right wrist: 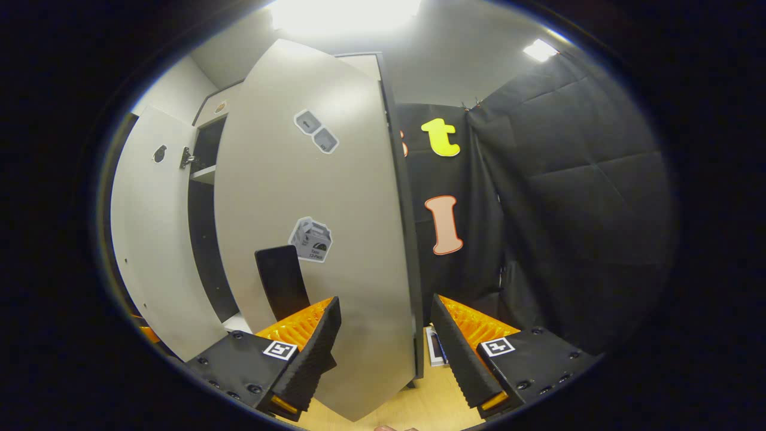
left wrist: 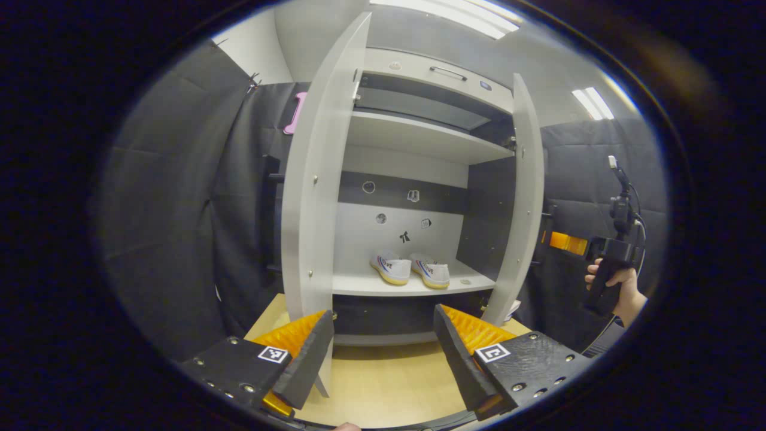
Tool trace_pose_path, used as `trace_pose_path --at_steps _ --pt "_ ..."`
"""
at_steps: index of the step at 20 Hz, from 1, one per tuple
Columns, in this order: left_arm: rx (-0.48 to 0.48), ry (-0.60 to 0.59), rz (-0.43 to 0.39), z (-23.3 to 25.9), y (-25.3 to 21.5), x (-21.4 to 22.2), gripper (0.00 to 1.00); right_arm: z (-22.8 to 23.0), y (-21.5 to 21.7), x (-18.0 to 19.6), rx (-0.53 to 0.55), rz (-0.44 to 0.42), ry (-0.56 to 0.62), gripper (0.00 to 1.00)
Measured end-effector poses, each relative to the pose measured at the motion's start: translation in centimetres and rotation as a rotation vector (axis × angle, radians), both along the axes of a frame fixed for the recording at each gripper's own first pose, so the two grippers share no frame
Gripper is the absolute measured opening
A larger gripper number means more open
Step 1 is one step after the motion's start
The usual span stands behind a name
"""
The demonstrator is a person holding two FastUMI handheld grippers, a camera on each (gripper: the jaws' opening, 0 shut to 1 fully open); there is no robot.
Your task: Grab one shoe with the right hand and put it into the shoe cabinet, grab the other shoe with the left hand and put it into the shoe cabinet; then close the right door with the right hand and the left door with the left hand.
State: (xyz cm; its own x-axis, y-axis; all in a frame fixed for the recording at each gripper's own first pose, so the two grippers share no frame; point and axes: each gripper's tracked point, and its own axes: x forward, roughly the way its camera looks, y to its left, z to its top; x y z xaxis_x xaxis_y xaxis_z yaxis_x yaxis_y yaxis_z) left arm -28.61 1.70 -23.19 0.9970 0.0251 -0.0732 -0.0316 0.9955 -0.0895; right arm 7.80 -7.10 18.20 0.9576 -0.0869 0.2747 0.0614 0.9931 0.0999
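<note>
Our right hand-held gripper (right wrist: pixel 383 353) gapes open astride the right door (right wrist: pixel 323 239) edge. Our left hand-held gripper (left wrist: pixel 383 359) gapes empty; both shoes (left wrist: pixel 410 270) sit shelved.

White shoes (left wrist: pixel 410 269) (yellow soles), pale-grey cabinet (left wrist: pixel 419 137)

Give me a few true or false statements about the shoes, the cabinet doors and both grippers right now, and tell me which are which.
1. Both shoes sit side by side on a shelf inside the cabinet. True.
2. Both cabinet doors are shut. False: the left door and the right door both stand open.
3. The left gripper holds a shoe. False: its fingers are spread with nothing between them.
4. The right gripper is open, with the edge of the right door between its fingers. True.
5. A hand holds the right gripper beyond the right door. True.
</note>
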Motion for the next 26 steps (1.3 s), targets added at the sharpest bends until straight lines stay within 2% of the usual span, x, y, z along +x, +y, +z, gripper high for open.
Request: trace_pose_path --at_steps 6,10,13,18,19,20,23,24,25,26 --pt "-0.011 -0.037 0.073 -0.8 4.1 -3.3 0.97 -1.3 1.5 0.4 0.104 0.015 0.013 0.95" --pt "0.006 -0.054 0.142 -0.8 8.6 -4.5 0.97 -1.8 -0.6 -1.1 0.171 -0.026 0.013 0.97" --pt "0.026 -0.068 0.181 -0.6 11.7 -4.8 0.97 -2.4 -2.6 -1.9 0.187 -0.089 0.018 0.97" --pt "0.116 -0.096 0.226 1.5 16.7 -3.6 0.97 -2.8 -3.9 -3.2 0.176 -0.153 0.019 0.97" --pt "0.14 -0.105 0.231 2.1 17.4 -3.3 0.96 -2.9 -4.0 -3.6 0.175 -0.16 0.022 0.89" --pt "0.158 -0.116 0.239 2.8 18.2 -2.8 0.96 -3.2 -4.0 -3.8 0.175 -0.164 0.026 0.97" --pt "0.184 -0.137 0.243 4.4 19.8 -1.4 0.96 -4.0 -4.4 -5.1 0.171 -0.191 0.036 0.97" --pt "0.191 -0.143 0.239 5.0 20.2 -0.6 0.96 -4.4 -4.5 -5.5 0.172 -0.201 0.04 0.91" --pt "0.198 -0.147 0.232 5.4 20.5 0.0 0.96 -4.7 -4.7 -5.9 0.176 -0.206 0.047 0.98" --pt "0.203 -0.149 0.23 5.8 20.8 0.8 0.96 -5.1 -4.8 -6.1 0.18 -0.213 0.055 0.98"
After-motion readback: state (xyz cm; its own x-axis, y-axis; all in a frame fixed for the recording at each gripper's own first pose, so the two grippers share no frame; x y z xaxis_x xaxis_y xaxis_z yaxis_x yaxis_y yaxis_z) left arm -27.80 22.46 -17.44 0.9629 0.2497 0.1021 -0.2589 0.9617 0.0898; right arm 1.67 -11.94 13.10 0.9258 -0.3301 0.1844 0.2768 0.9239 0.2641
